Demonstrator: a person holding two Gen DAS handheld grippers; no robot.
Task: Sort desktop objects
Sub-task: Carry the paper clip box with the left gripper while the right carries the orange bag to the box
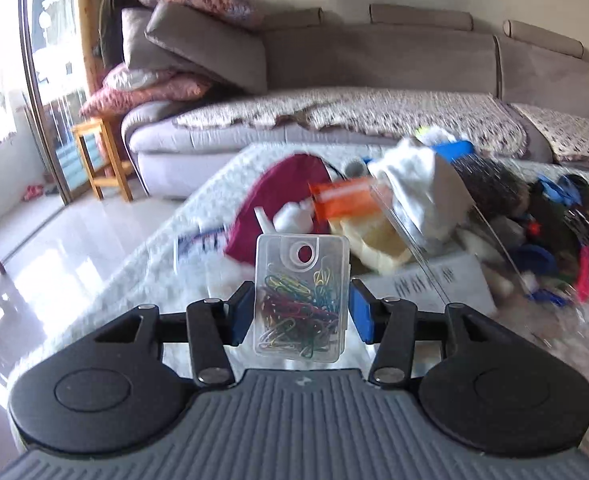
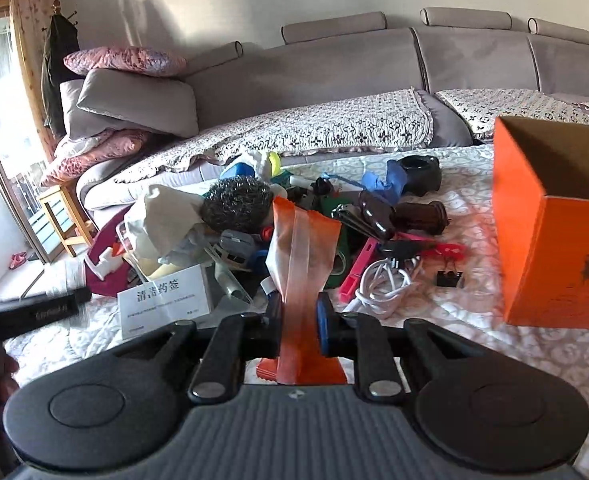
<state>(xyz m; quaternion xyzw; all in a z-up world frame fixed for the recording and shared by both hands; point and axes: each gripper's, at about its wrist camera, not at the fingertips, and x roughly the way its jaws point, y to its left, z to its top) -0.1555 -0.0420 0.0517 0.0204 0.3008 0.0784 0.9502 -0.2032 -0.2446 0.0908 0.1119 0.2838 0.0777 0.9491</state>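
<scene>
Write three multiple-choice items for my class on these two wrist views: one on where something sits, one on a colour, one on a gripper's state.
1. Where does the open orange cardboard box stand?
A. on the right of the patterned white table cover, beside the clutter
B. on the grey sofa
C. on the wooden stool

2. What colour is the coiled cable lying by the small black binder clip?
A. red
B. white
C. green

3. What does the left gripper have between its blue pads?
A. nothing
B. a steel scouring ball
C. a clear plastic box of coloured paper clips

Key: 1 A, the box stands on the cover at the right edge of the right wrist view. 2 B, the coil is plainly white. 3 C, the clip box stands upright between the pads, clamped on both sides.
</scene>
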